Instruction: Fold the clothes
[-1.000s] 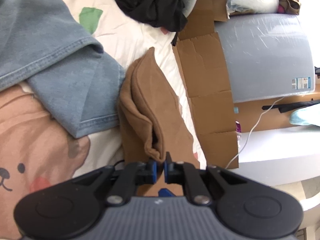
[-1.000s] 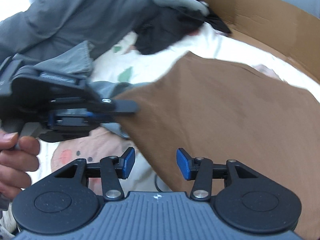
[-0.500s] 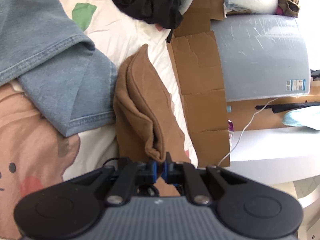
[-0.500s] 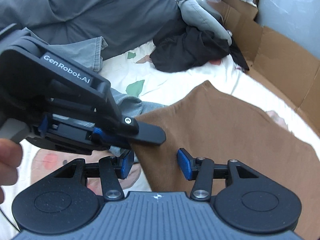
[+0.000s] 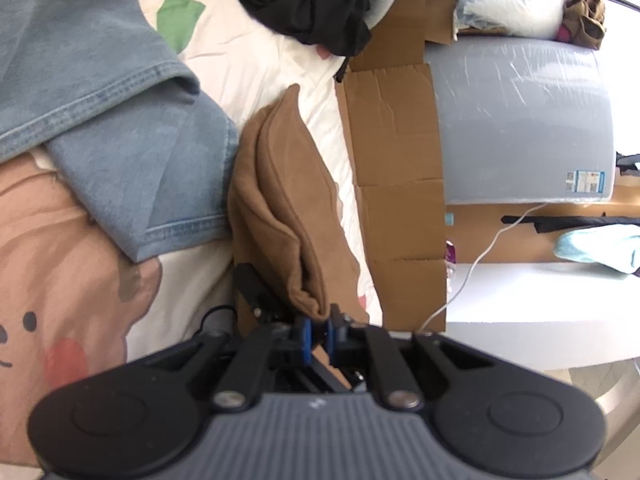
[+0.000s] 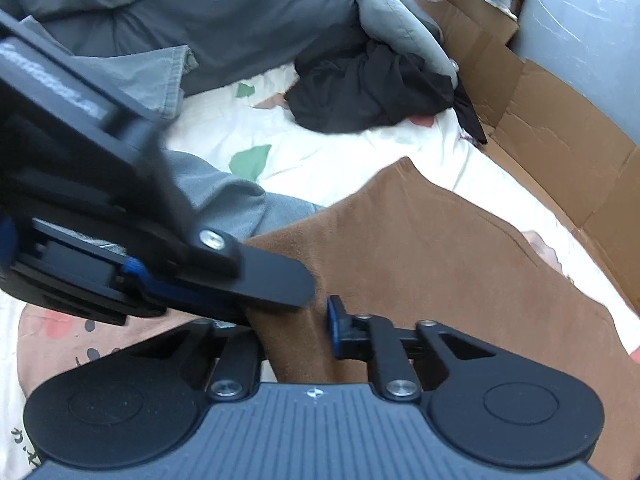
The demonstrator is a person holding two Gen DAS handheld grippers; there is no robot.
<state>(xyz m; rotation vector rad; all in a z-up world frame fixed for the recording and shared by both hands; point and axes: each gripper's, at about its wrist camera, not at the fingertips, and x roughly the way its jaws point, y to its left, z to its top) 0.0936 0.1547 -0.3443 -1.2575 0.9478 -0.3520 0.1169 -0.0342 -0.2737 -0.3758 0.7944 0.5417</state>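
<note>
The brown garment [image 6: 440, 264], lying on the bed sheet [image 5: 256, 52], is being pinched by the left gripper [image 5: 318, 334]. The right gripper [image 6: 296, 320], wide a moment ago, is now closing on the same edge, apparently gripping it; a two-handed fold is being prepared.

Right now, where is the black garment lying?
In the right wrist view the black garment lies crumpled on the white bedsheet, upper centre, beyond the brown garment, beside the cardboard at right.
</note>
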